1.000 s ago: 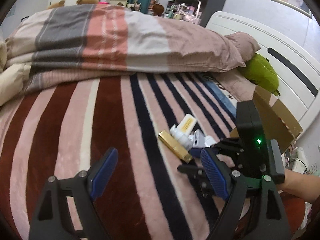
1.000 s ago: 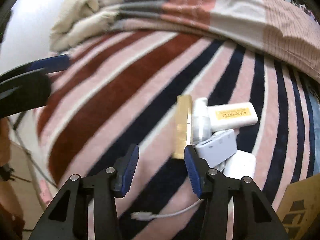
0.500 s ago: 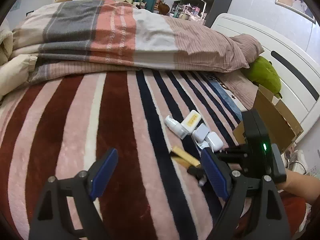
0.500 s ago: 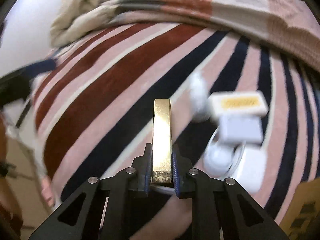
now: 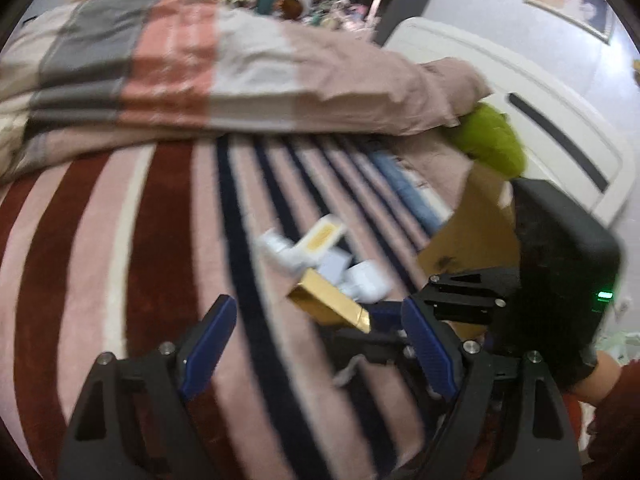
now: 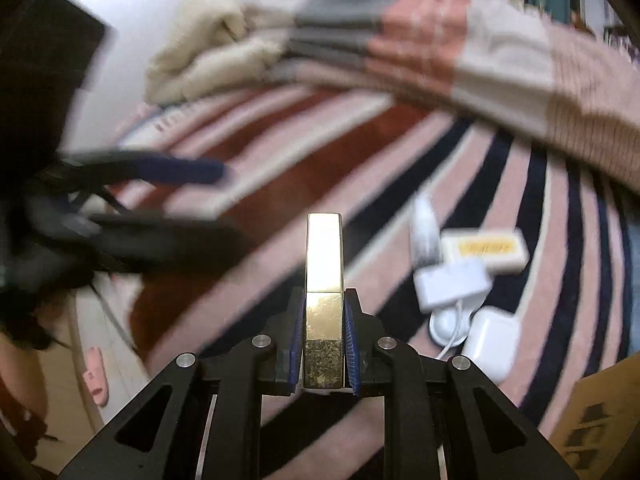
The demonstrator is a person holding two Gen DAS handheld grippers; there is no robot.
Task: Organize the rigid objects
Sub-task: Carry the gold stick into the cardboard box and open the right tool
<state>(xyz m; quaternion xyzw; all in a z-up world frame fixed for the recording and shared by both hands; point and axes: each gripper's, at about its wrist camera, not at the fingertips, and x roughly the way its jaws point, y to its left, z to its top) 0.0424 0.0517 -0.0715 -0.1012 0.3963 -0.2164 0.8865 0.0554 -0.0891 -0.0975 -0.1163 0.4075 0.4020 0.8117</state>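
Observation:
My right gripper (image 6: 323,340) is shut on a gold bar-shaped box (image 6: 324,280) and holds it lifted above the striped blanket; the box also shows in the left wrist view (image 5: 328,300), sticking out from the right gripper (image 5: 384,318). My left gripper (image 5: 320,344) is open and empty, hovering over the blanket beside it. A cluster of white items lies on the blanket: a white box with a yellow label (image 6: 484,249), a white bottle (image 6: 424,226), a white adapter (image 6: 452,284) and a white charger with cable (image 6: 490,340).
A cardboard box (image 5: 472,232) stands at the right by the white headboard (image 5: 520,92), with a green plush toy (image 5: 492,140) behind it. A folded striped duvet (image 5: 200,72) lies along the back. The left gripper appears blurred at the left of the right wrist view (image 6: 160,200).
My right gripper closed on the gold box, lifted it off the blanket and away from the white items. Both views are now motion-blurred.

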